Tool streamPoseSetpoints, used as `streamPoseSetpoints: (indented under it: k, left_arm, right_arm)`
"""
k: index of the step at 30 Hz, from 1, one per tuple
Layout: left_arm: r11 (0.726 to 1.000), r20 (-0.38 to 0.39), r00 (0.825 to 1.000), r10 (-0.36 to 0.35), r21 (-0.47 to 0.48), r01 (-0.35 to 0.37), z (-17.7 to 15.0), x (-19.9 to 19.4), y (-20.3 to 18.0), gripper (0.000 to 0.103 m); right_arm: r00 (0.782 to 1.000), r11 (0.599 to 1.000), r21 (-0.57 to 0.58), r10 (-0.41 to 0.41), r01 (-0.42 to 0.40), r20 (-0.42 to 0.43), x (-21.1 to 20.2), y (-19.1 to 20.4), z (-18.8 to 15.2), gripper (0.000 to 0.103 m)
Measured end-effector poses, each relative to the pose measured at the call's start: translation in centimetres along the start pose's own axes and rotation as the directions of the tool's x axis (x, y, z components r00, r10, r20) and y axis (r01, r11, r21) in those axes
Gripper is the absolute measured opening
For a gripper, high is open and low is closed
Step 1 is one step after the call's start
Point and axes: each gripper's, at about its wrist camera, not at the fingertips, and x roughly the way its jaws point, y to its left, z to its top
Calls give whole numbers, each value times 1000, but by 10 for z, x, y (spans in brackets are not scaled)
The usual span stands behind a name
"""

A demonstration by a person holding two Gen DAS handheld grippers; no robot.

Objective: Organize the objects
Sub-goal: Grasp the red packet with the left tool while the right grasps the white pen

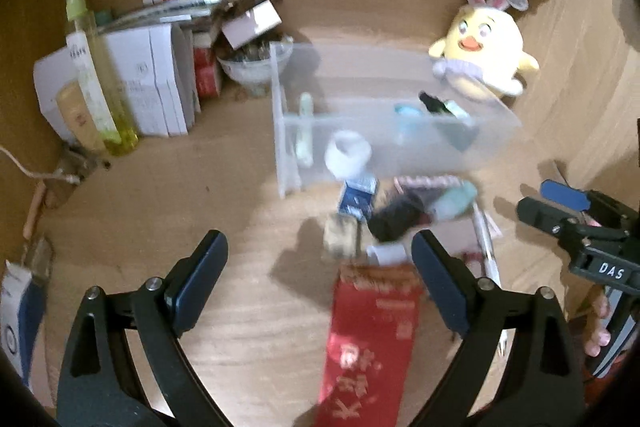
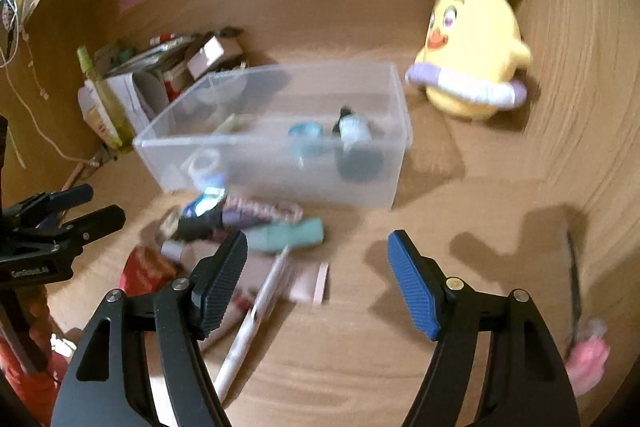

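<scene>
A: How were the tools set?

B: The left gripper (image 1: 320, 287) was spread wide and the right gripper (image 2: 316, 283) about half spread; nothing was held by either. Both were angled down at the loose pile just in front of the clear bin (image 2: 384, 163), probably so that a piece could be chosen.

A: What was kept in the bin?

B: A few small items had been dropped there already: a dark bottle (image 2: 356, 135) and a blue roll (image 2: 306, 139). The bin was judged to be the collecting place, hence its open top and central spot on the wooden desk (image 2: 360, 367).

A: And what was left outside it?

B: A red packet (image 1: 372, 343) was lain in front of the bin, its long axis run from the left gripper toward the bin. A white pen (image 2: 256, 311) was seen beside it, tip pointed toward the bin, slanted. A teal tube (image 2: 288, 235) was laid crosswise, parallel to the bin's near wall. The plush chick (image 2: 472, 67) was stood beyond the bin's right end, upright.
</scene>
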Motion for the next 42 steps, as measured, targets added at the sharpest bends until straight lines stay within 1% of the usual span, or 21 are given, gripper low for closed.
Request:
streamPoseSetpoints:
  k: [3,6,8,12,13,15,17,19,20,21,22,24,26,28,29,31,33,36,39,42]
  left_arm:
    - [1000,-25,1000,-5,4,5,-12,3,-5,94]
    - [1000,-59,998,-28,10,28,-22,8,-8,94]
    - [999,-81,996,-33,18,35,-30,11,-11,94]
    - [999,-101,994,-33,27,36,-38,14,-16,94]
    - [999,-105,994,-34,26,37,-40,16,-17,94]
    - [999,-113,993,-30,28,33,-41,18,-18,94]
    - [999,-116,993,-19,35,23,-43,21,-20,94]
    - [999,-115,993,-12,35,16,-44,24,-20,94]
    - [999,-118,993,-11,31,15,-44,26,-20,94]
    - [999,-118,993,-13,28,16,-45,27,-19,94]
    - [1000,-113,994,-10,26,13,-45,27,-19,94]
    - [1000,-101,995,4,26,-1,-47,26,-19,94]
    - [1000,-91,996,6,27,-4,-48,26,-19,88]
    - [999,-83,996,14,37,-11,-48,25,-21,76]
    - [999,-79,997,13,45,-10,-48,24,-22,72]
    - [999,-76,997,6,53,-2,-47,22,-23,61]
    - [998,-74,997,-2,60,7,-47,21,-25,54]
    - [998,-71,997,-10,55,14,-49,19,-24,54]
    - [999,-65,998,-13,35,15,-49,16,-20,54]
    - [1000,-48,999,-13,17,14,-48,11,-16,54]
  right_arm:
    - [999,1000,-11,0,-1,-34,5,5,-14,70]
    - [998,999,-32,-4,1,-70,11,11,-27,70]
    - [997,999,-35,2,-4,-83,12,13,-33,70]
    - [994,999,-31,15,-18,-109,17,13,-40,69]
    - [994,999,-32,13,-16,-111,18,14,-40,68]
    - [994,999,-35,11,-15,-113,19,15,-42,64]
    - [994,999,-41,12,-17,-112,19,15,-42,56]
    - [994,999,-48,9,-14,-113,19,15,-42,45]
    - [994,999,-52,5,-11,-113,19,15,-41,42]
    - [994,998,-55,1,-7,-113,19,15,-42,35]
    - [994,998,-59,-1,-5,-112,19,15,-42,33]
    - [994,998,-62,0,-7,-108,18,15,-42,32]
    - [995,998,-67,-2,-5,-102,18,16,-42,30]
    - [996,997,-71,-5,-1,-91,16,16,-43,25]
    - [996,997,-72,-8,2,-88,15,16,-43,25]
    - [996,998,-69,-7,1,-85,14,15,-43,23]
    - [996,998,-66,0,-6,-88,13,13,-43,21]
    - [996,997,-73,-4,-3,-87,8,9,-45,18]
    - [996,996,-82,-37,31,-83,2,3,-46,14]
    - [995,997,-69,-49,43,-86,-1,-8,-46,14]
